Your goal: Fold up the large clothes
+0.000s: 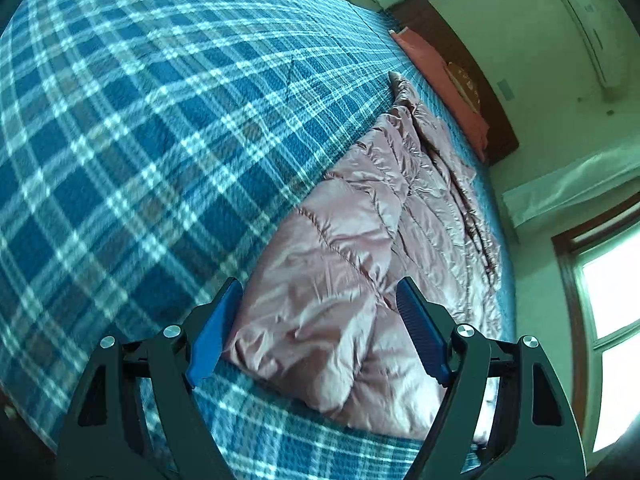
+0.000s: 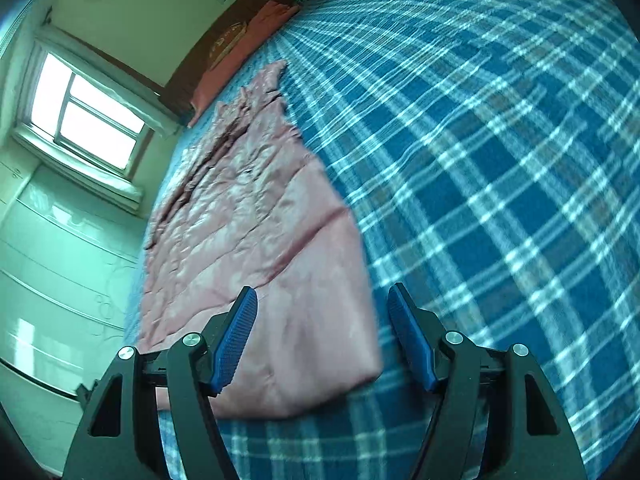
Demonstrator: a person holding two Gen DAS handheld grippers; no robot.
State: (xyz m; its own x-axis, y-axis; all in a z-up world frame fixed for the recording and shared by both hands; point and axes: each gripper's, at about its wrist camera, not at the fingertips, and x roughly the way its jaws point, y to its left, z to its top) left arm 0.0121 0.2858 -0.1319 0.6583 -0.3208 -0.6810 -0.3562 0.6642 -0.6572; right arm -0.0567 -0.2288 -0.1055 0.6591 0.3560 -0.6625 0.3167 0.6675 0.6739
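We have a pink quilted jacket (image 1: 360, 248) lying lengthwise on the bed (image 1: 140, 140), along the edge nearest the window (image 1: 612, 300), on a blue plaid cover. It looks partly folded into a long strip, puffy and glossy, with a rumpled ridge down the far side.

Left gripper (image 1: 320, 320): jaws stand wide apart, nothing held; the near end of the jacket shows between them but the pads are clear of it. Right gripper (image 2: 322, 328): jaws also apart and empty, hovering over the jacket's near corner (image 2: 352, 380).

Risks as we judge them:
- The shell looks slick, so a shallow pinch may slide off when lifted.
- The padding is thick, and jaws may catch only the top layer, so the layers peel apart.
- The jacket lies close to the bed's edge; a drag toward the window could tip it off.
- Uneven lifting between our two hands would skew the fold.
- Trapped air may spring the fold open.
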